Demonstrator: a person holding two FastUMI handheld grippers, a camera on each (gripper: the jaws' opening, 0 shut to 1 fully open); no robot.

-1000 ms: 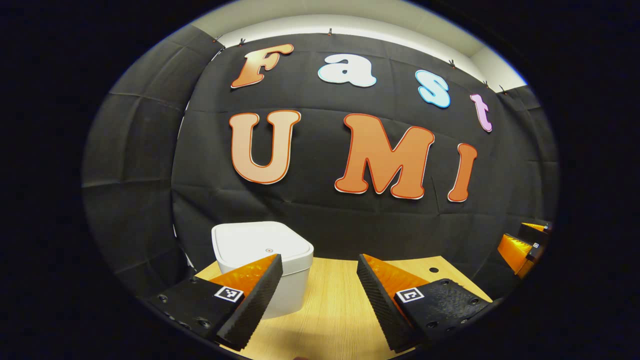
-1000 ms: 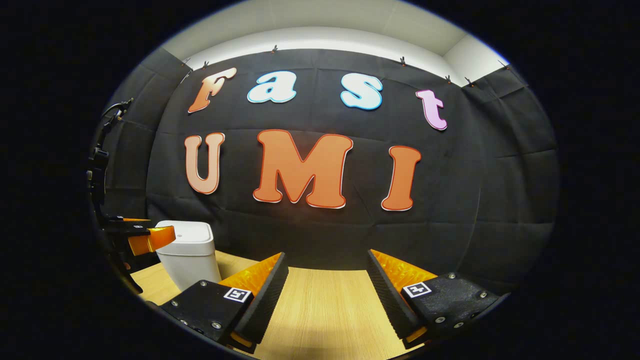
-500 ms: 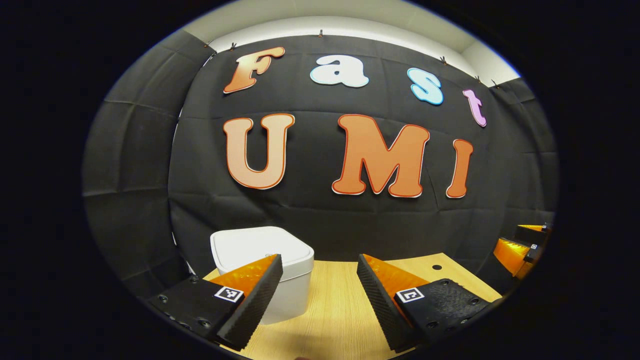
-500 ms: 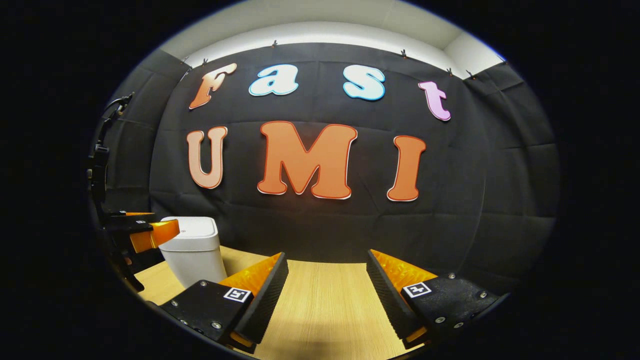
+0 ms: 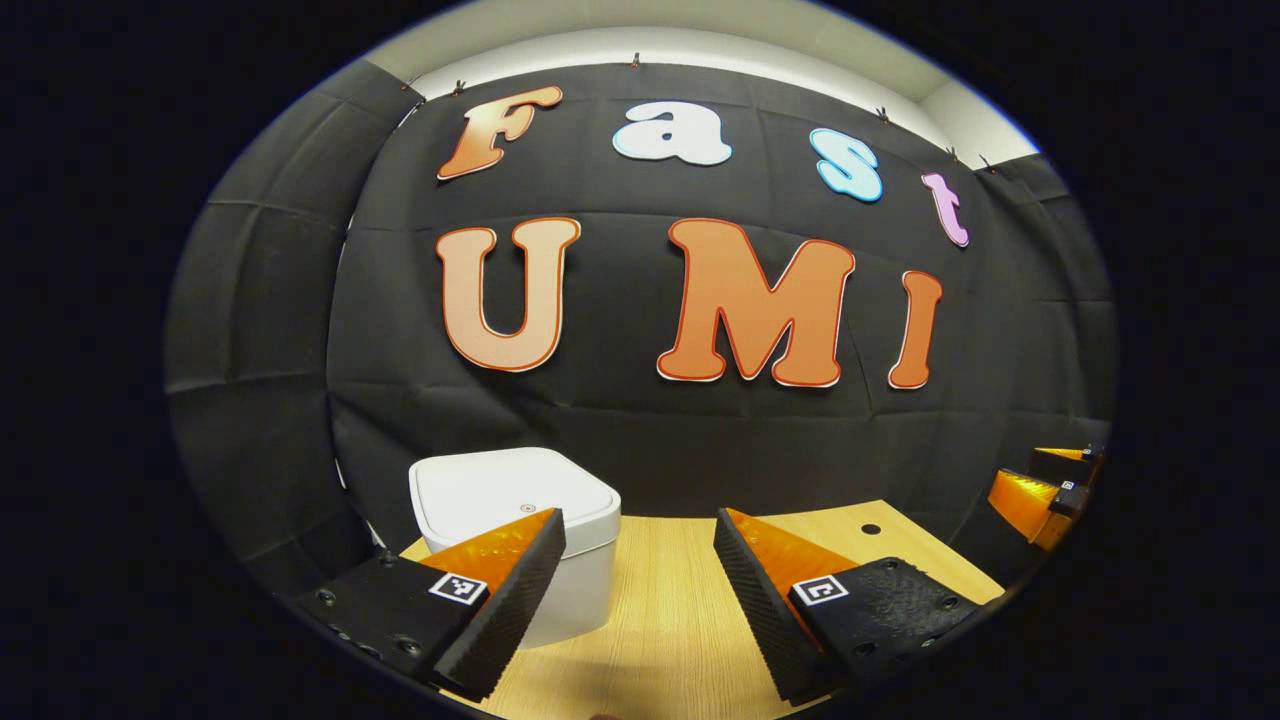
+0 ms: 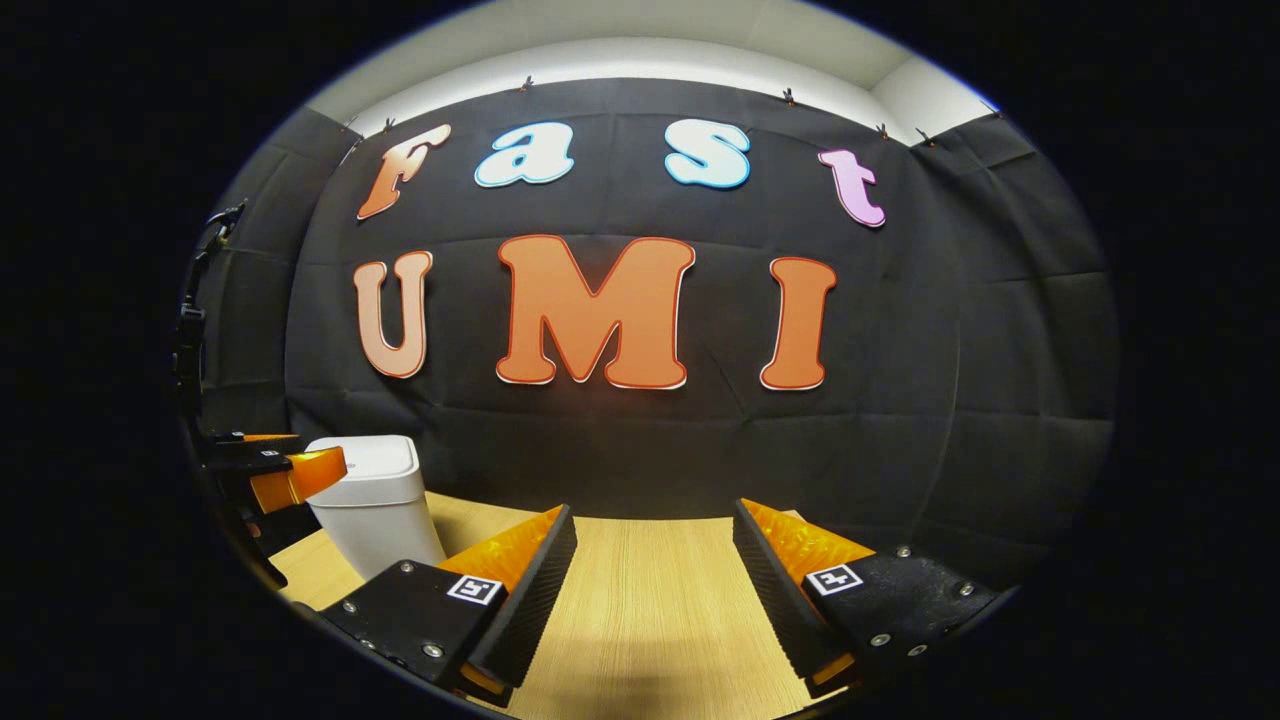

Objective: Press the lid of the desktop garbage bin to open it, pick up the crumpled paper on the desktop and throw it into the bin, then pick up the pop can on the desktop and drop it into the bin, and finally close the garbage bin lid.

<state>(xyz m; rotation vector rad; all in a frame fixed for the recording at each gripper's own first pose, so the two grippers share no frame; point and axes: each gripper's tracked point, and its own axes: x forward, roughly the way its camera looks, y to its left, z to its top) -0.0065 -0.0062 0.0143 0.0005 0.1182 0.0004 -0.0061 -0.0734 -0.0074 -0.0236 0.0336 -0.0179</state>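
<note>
Left gripper view: left gripper (image 5: 640,560), jaws apart, empty, faces the white bin (image 5: 515,535); its rigid, light lid (image 5: 505,490) likely needs a gentle front-edge press.

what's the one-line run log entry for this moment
white square plastic bin: lid shut | left gripper: open, empty, facing bin | right gripper: open, empty | light wooden desktop

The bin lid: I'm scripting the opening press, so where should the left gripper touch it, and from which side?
Probably from above, pressing the flat top of the bin lid near its small front dot; it lies closed and level. The left gripper is open, short of it.
</note>
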